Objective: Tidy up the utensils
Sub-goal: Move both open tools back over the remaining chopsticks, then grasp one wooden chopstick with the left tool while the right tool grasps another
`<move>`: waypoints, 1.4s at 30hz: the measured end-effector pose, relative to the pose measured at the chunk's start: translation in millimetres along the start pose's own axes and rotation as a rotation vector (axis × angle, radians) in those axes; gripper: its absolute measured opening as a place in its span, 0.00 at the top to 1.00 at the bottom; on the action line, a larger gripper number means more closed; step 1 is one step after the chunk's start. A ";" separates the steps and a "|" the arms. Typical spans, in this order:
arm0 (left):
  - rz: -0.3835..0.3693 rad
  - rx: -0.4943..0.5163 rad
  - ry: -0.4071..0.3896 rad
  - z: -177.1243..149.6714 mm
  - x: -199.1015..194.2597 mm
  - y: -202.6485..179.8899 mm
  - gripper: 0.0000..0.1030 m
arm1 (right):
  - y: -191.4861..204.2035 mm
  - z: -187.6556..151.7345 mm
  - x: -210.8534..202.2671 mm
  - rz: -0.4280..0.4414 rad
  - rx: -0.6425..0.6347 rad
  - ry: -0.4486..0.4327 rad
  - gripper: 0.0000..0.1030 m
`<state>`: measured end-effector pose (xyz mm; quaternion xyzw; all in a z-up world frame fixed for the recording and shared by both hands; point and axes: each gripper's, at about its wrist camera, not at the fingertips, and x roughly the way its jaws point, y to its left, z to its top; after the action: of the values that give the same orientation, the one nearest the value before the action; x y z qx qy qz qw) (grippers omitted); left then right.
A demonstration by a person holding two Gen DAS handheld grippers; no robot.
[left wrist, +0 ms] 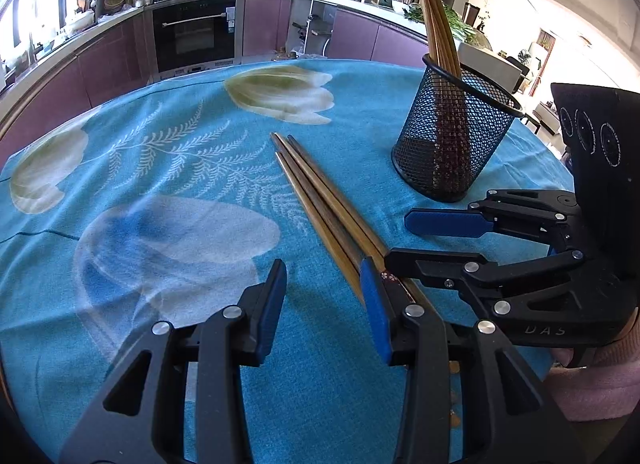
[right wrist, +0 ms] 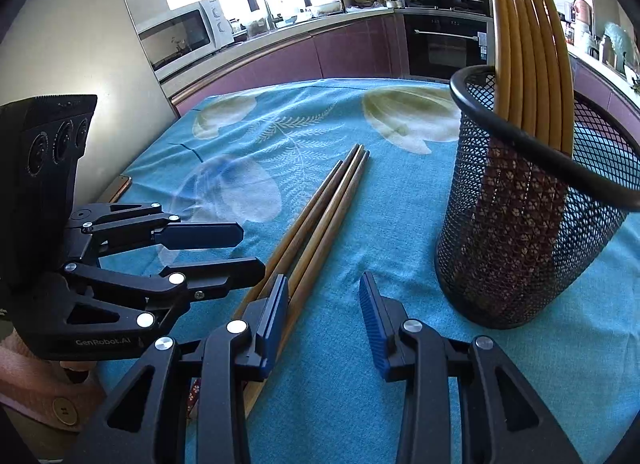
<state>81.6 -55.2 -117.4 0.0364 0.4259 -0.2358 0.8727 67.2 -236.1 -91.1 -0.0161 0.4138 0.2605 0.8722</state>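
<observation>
Nearest in the left wrist view, the left gripper [left wrist: 324, 304] hangs with its jaws parted and nothing between them; its right blue pad sits against the near, patterned ends of the loose chopsticks [left wrist: 320, 199], which lie just outside the gap at about 1 o'clock. That placement suggests a hand lining up on the handle ends, not a grip.

In the right wrist view the right gripper [right wrist: 324, 316] is likewise parted and empty, bare teal tablecloth [right wrist: 400, 248] between its pads. The same chopsticks pass under its left pad and run off toward 12 o'clock. So the two tongs flank the bundle from either side, probably to square the sticks together before one closes on them.

Beyond, at 1 to 2 o'clock from either gripper, stands the black mesh holder [left wrist: 456, 135], upright and well apart from the loose sticks. Several chopsticks already lean in it, thin ends up, against the far rim. The three on the cloth most likely go there next.
</observation>
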 end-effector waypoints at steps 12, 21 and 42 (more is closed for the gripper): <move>0.012 0.011 0.012 2.5 4.9 -0.2 0.62 | -2.2 -0.1 -0.3 -0.013 -0.001 0.003 0.67; 0.021 0.021 0.020 4.5 6.0 0.6 0.64 | -2.7 0.0 -0.5 -0.017 -0.001 0.006 0.67; 0.037 0.048 0.026 11.5 11.3 -1.7 0.66 | 0.0 6.5 6.8 -0.046 -0.012 0.015 0.69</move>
<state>95.2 -64.1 -118.5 0.0685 0.4307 -0.2292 0.8702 75.3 -231.5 -91.7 -0.0325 0.4181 0.2428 0.8747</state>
